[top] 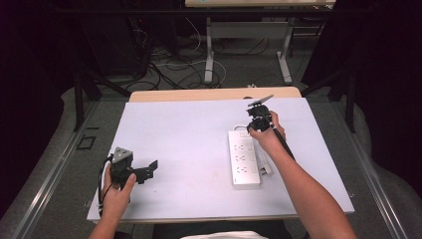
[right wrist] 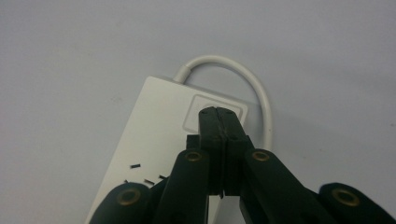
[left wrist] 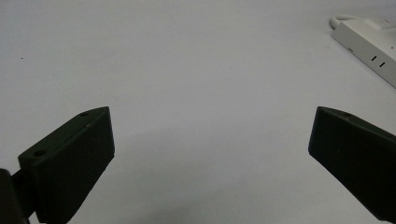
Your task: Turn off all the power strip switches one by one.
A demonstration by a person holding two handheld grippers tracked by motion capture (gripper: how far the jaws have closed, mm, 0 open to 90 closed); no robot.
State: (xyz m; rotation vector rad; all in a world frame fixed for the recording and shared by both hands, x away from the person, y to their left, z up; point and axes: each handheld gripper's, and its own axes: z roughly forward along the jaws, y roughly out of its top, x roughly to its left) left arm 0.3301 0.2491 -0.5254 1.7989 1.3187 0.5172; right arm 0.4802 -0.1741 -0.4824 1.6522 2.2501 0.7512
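A white power strip [top: 244, 159] lies on the right half of the white table [top: 189, 134], its white cable [right wrist: 254, 88] curling out of the far end. My right gripper [right wrist: 218, 111] is shut with nothing between its jaws, and its tips hover over the square switch [right wrist: 196, 114] at the strip's far end; whether they touch it I cannot tell. In the high view this right gripper [top: 260, 120] points down over that end. My left gripper [top: 149, 168] rests near the table's front left, open and empty, with the power strip [left wrist: 369, 49] far off at the upper right.
Beyond the table's far edge, cables [top: 164, 69] sprawl on the floor by the legs of another desk [top: 209, 50]. A dark frame [top: 79, 99] stands at the left. Bare table surface lies between the two grippers.
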